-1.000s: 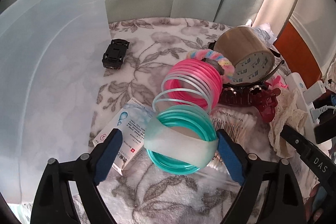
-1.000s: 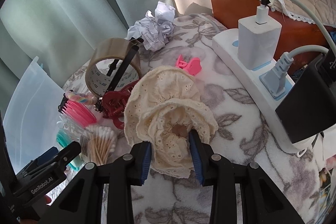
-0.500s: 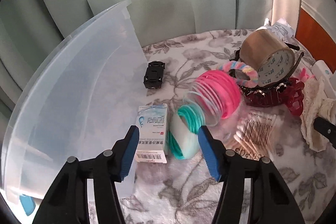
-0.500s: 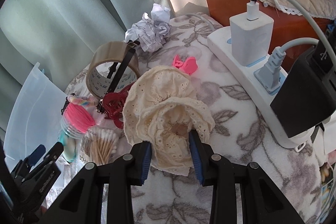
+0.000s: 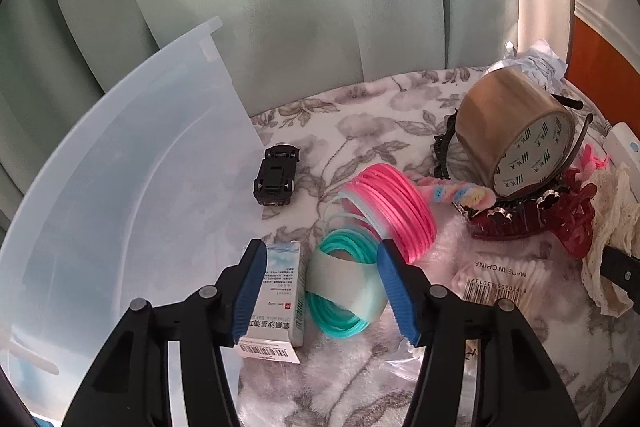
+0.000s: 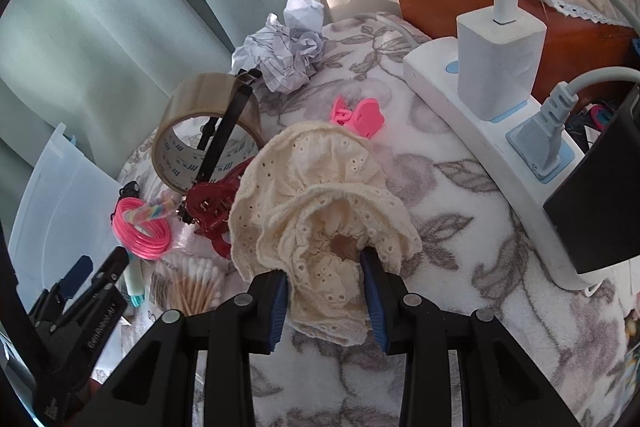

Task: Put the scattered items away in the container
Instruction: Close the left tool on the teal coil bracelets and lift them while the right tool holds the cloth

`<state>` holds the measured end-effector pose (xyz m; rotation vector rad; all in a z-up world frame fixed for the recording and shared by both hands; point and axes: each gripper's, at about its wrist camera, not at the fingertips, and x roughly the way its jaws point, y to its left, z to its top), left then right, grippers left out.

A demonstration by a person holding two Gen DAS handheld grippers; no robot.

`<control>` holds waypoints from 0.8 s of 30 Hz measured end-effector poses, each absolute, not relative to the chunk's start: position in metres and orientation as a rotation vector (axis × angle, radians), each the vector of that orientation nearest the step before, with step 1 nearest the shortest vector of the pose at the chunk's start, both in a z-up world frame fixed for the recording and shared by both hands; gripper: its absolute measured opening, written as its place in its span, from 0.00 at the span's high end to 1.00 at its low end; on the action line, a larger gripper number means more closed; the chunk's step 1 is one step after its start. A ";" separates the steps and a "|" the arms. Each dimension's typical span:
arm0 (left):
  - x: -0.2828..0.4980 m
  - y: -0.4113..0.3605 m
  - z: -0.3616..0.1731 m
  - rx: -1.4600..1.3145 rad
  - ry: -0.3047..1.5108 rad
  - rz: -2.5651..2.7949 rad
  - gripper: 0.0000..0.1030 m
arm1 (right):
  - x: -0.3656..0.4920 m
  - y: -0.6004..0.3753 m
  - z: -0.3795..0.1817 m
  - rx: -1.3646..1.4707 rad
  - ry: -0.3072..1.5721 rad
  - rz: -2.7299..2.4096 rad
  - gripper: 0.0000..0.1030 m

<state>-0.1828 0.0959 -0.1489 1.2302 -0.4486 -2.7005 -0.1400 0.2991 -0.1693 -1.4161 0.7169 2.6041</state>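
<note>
Pinching frilly eyelet-lace scrunchie, right gripper.

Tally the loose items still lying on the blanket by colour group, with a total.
Pink: 2, coil, small clip
Teal: 1, coil
Dark red: 1, claw clip
Black: 1, toy car
Brown: 1, tape roll
Cream: 1, lace cloth
Total: 7

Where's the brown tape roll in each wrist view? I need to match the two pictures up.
Left wrist: the brown tape roll sits at the right edge, lying on its side, behind the dark red hair claw.
Right wrist: the roll is left of centre, a black headband running through it, below the crumpled paper.
Shared landmark: the pink coil, beside the red claw in both.
</note>
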 end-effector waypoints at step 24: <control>-0.167 0.097 -0.164 1.070 -0.794 -2.522 0.46 | -0.115 0.289 -0.179 -1.416 0.869 2.604 0.65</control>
